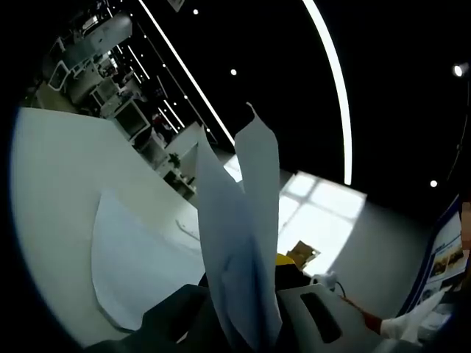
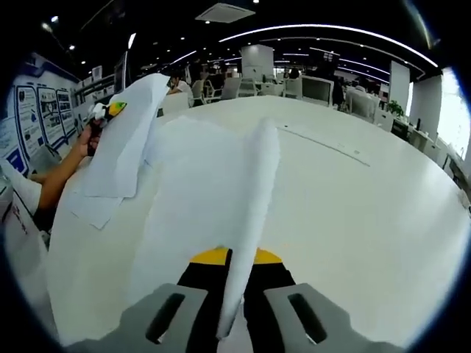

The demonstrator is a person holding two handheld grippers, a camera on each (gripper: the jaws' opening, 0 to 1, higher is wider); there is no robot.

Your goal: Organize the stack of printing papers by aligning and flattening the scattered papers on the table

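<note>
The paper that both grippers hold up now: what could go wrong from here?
1. The paper stands folded between the fingers of the right gripper, so it may crease.
2. The left gripper also pinches paper upright; pulling apart could tear it.
3. Loose sheets on the table may slide further out of line.

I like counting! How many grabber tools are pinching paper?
2. The left gripper pinches upright paper; the right gripper pinches a sheet rising from the table.

The papers [image 2: 191, 191] are plain white, as is the table [image 2: 353, 213]. The right gripper [image 2: 234, 312] is grey with a yellow-and-black body.
</note>
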